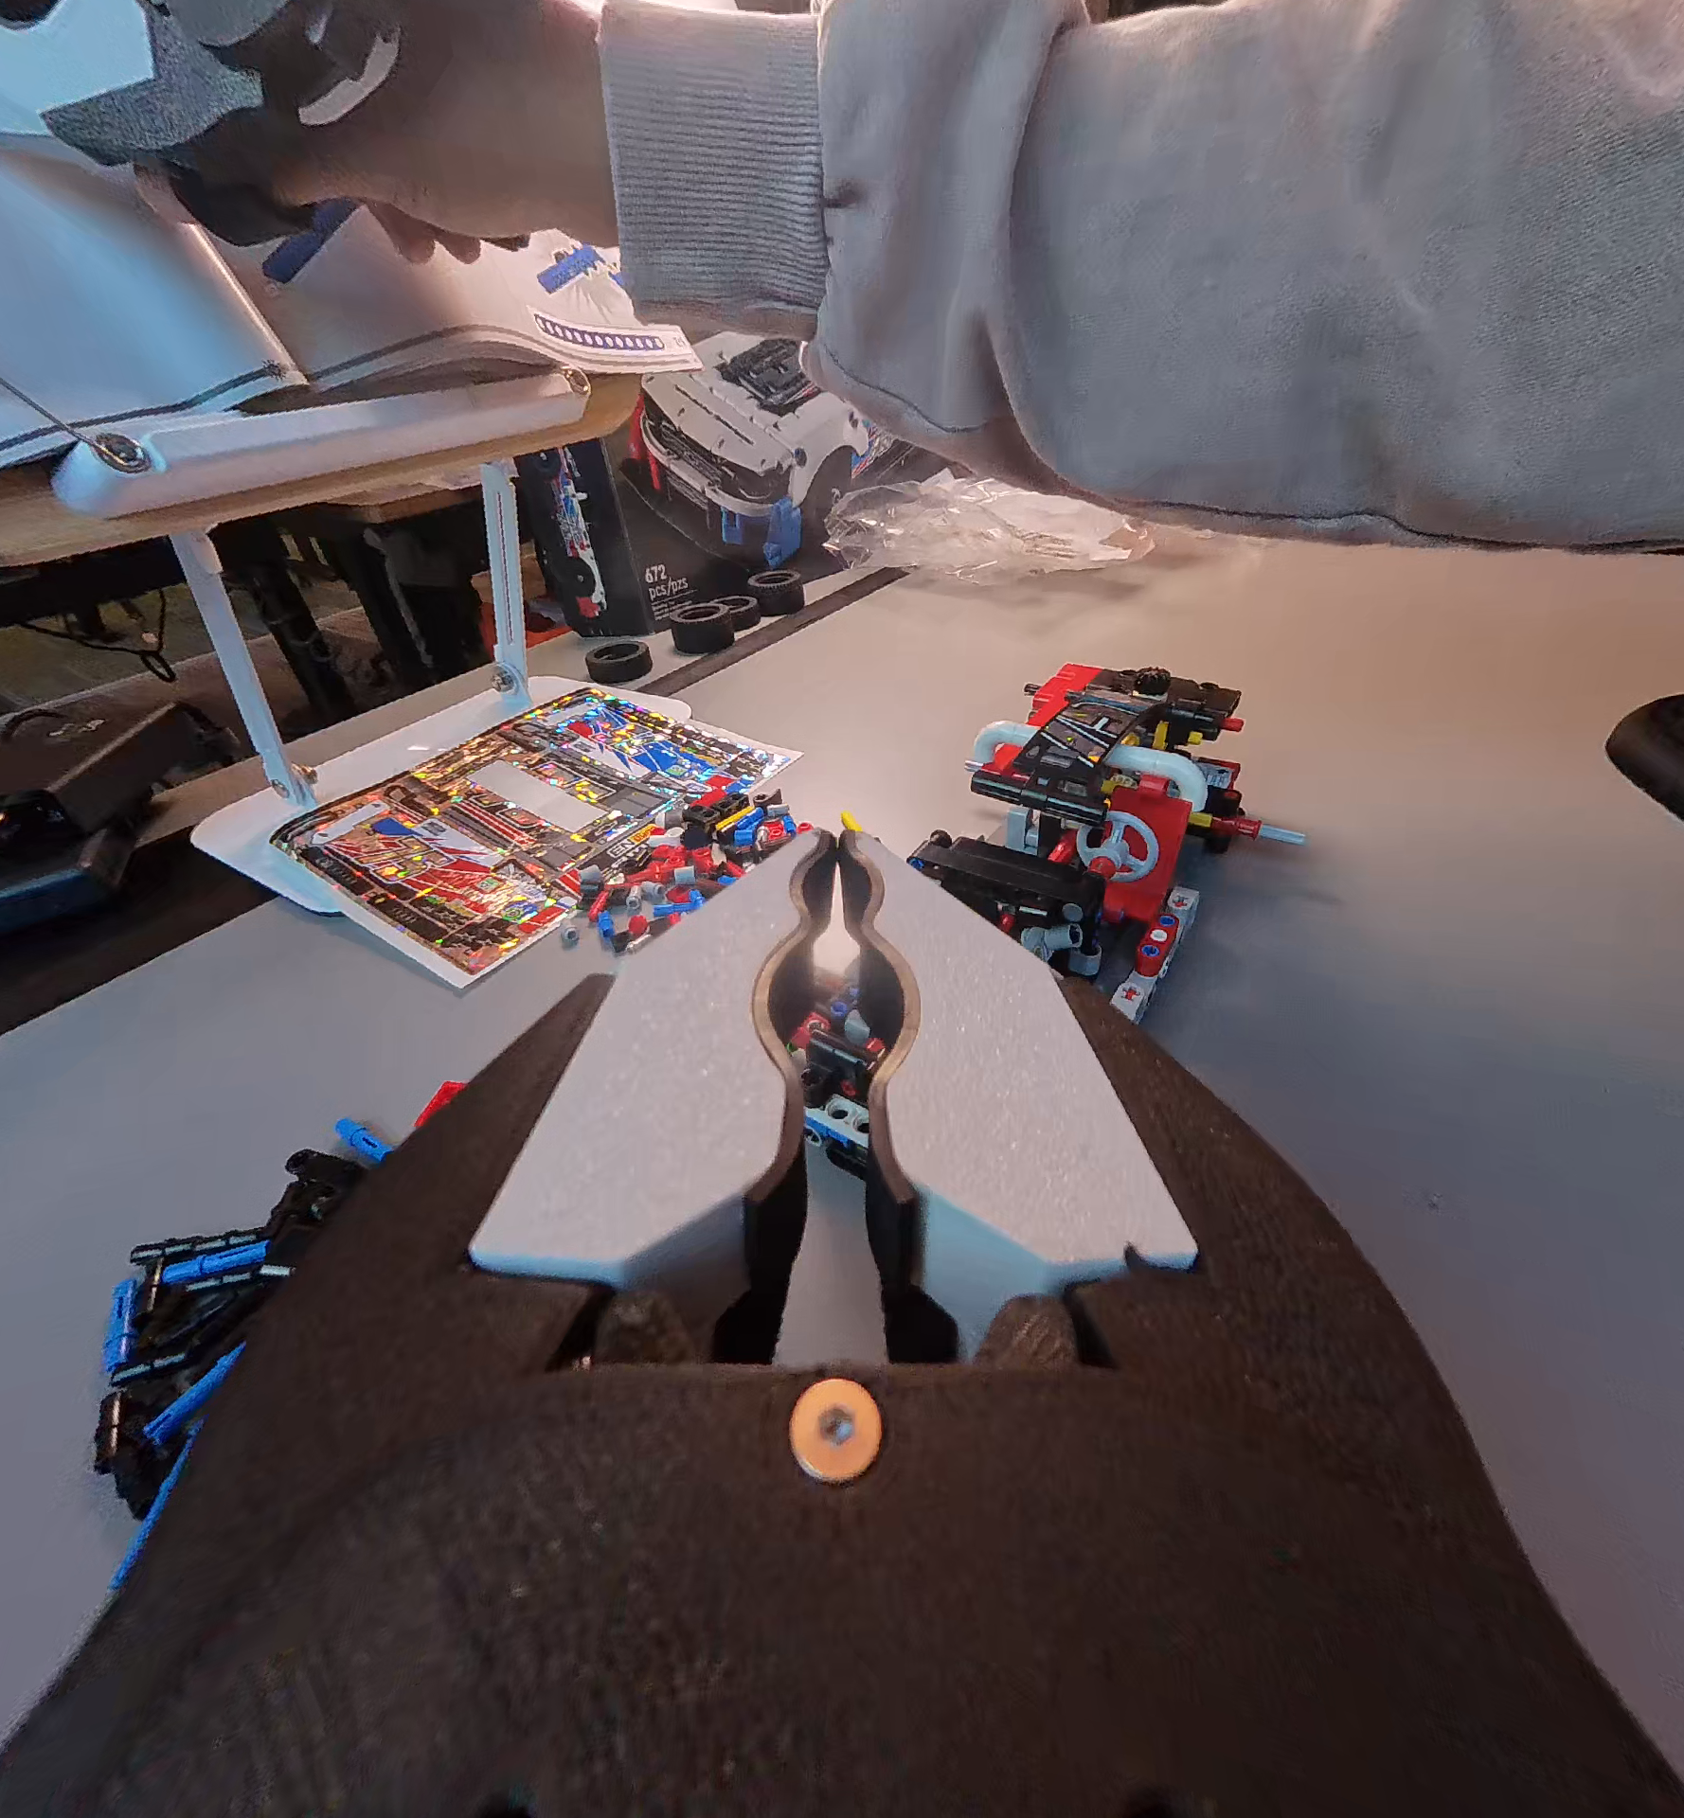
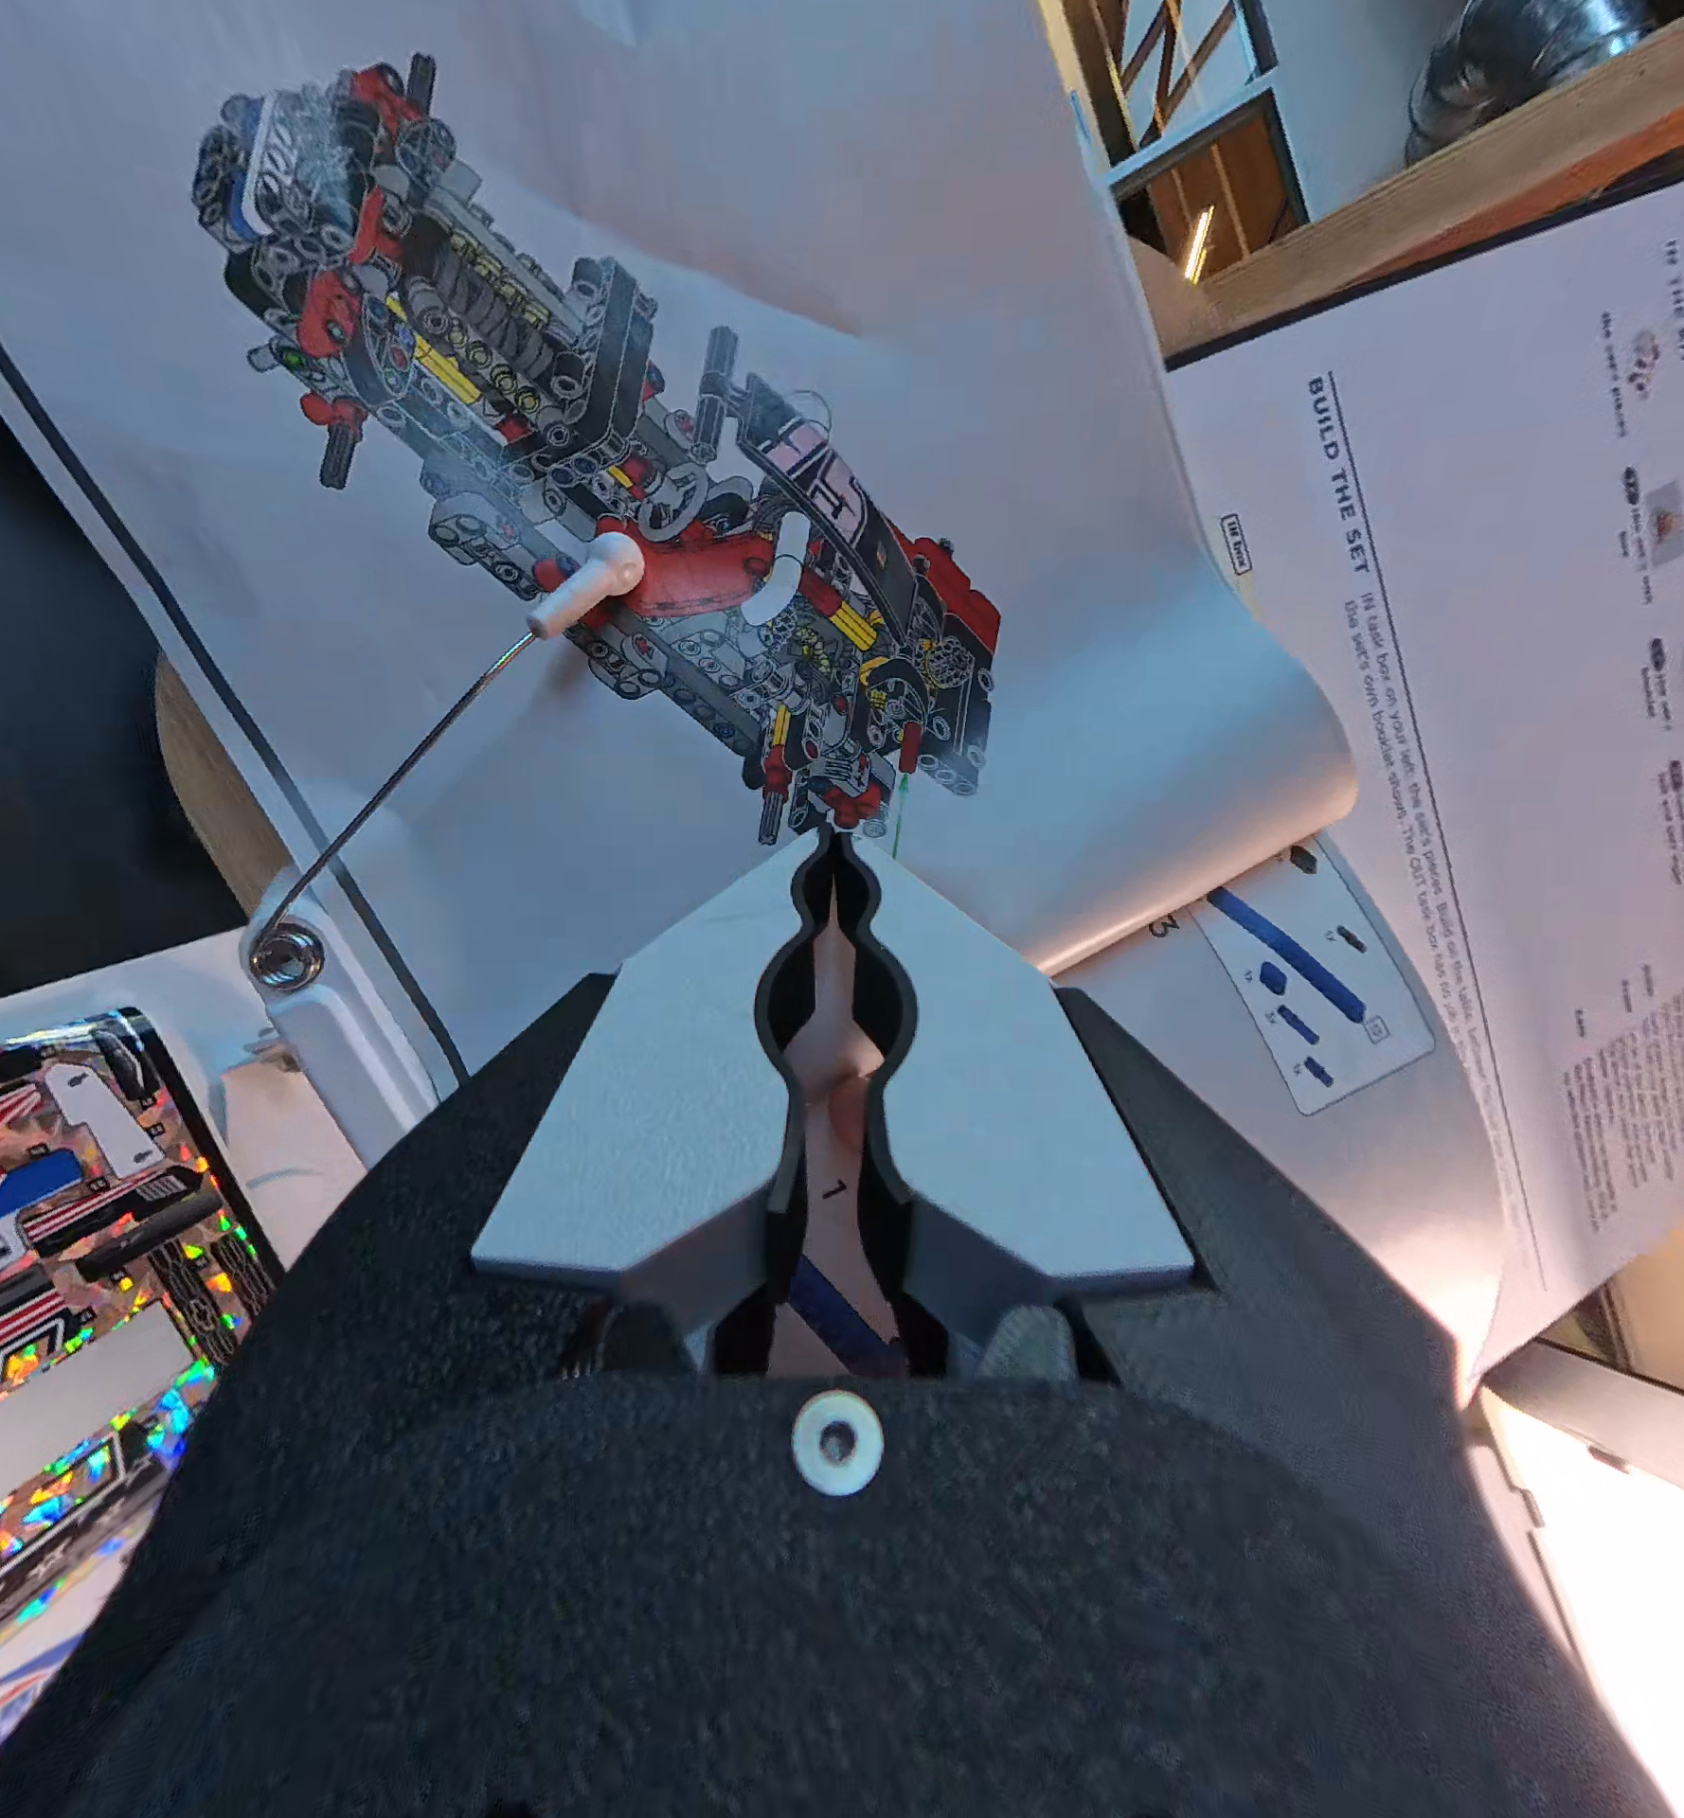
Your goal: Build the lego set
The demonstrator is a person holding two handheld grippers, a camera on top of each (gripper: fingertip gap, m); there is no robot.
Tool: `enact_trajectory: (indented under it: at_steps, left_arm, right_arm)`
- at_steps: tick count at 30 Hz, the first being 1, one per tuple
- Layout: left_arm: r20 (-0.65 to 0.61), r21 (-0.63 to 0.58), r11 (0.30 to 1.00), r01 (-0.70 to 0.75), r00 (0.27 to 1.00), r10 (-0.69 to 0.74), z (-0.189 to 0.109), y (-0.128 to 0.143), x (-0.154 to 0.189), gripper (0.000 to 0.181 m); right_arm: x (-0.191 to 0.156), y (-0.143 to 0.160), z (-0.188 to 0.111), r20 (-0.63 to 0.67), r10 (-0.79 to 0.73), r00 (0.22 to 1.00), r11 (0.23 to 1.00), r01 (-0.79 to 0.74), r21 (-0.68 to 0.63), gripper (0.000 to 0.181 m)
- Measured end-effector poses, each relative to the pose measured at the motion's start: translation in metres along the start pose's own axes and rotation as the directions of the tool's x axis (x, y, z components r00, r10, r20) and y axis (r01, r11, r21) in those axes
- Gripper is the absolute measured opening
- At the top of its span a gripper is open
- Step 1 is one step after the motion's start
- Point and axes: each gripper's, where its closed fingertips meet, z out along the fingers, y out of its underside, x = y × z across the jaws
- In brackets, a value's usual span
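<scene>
- Red-and-black chassis (image 1: 1104, 836) sits half-built on the bench (image 1: 1409, 1082), loose pins (image 1: 681, 876) just left of it.
- Left gripper (image 1: 836, 848): fingers closed on nothing.
- Right gripper (image 2: 833, 848), likewise closed and empty, points at the booklet (image 2: 622, 492) (consulting the step, I judge).
- Next: find the pictured part.

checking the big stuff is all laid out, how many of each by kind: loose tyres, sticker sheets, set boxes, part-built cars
loose black tyres: 4
sticker sheet: 1
set box: 1
part-built car: 1
total: 7
</scene>
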Motion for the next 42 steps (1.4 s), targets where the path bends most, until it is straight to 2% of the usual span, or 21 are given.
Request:
enact_trajectory:
  at_steps: [11, 14, 16, 18, 20, 22, 24, 27, 31, 42]
  left_arm:
    - [0.003, -0.005, 0.999, -0.031, 1.000, 0.031, -0.002, -0.002, 0.003, 0.000]
    - [0.002, -0.005, 0.999, -0.040, 0.999, 0.040, -0.002, -0.002, 0.003, 0.000]
    - [-0.001, -0.003, 0.999, -0.043, 0.999, 0.043, -0.003, -0.003, 0.004, 0.000]
    - [-0.008, 0.000, 0.999, -0.039, 0.999, 0.039, -0.003, -0.003, 0.004, 0.000]
    - [-0.015, -0.002, 0.999, -0.034, 0.999, 0.034, -0.003, -0.002, 0.004, 0.000]
    - [-0.021, -0.002, 1.000, -0.031, 0.999, 0.031, -0.003, -0.001, 0.005, 0.000]
    - [-0.021, 0.000, 0.999, -0.033, 0.999, 0.033, -0.003, -0.002, 0.005, 0.000]
    - [0.024, 0.003, 0.999, -0.053, 0.998, 0.053, -0.005, -0.004, -0.001, 0.000]
    - [0.098, -0.001, 0.998, -0.069, 0.993, 0.069, -0.007, -0.007, -0.011, 0.003]
    - [0.101, -0.011, 0.998, -0.063, 0.993, 0.064, -0.006, -0.005, -0.011, 0.003]
  right_arm:
    - [-0.026, 0.003, 0.003, 0.159, -0.185, 0.970, 0.973, 0.203, -0.110, 0.000]
    - [-0.021, -0.008, -0.007, 0.169, -0.077, 0.983, 0.996, 0.084, -0.035, 0.000]
    - [0.002, -0.018, -0.017, 0.122, 0.065, 0.990, 0.996, -0.072, 0.057, 0.000]
    - [0.032, -0.024, -0.027, 0.112, 0.268, 0.957, 0.949, -0.283, 0.142, 0.000]
    - [0.064, -0.014, -0.029, 0.093, 0.442, 0.892, 0.874, -0.452, 0.178, 0.000]
    - [0.088, -0.001, -0.025, 0.098, 0.559, 0.823, 0.800, -0.567, 0.196, 0.000]
    - [0.099, 0.011, -0.016, 0.115, 0.616, 0.780, 0.758, -0.626, 0.182, 0.000]
    - [0.107, 0.018, -0.008, 0.127, 0.644, 0.754, 0.737, -0.657, 0.158, 0.000]
    - [0.106, 0.022, -0.001, 0.092, 0.619, 0.780, 0.770, -0.626, 0.123, 0.000]
    - [0.105, 0.036, -0.010, 0.071, 0.598, 0.799, 0.790, -0.602, 0.117, 0.000]
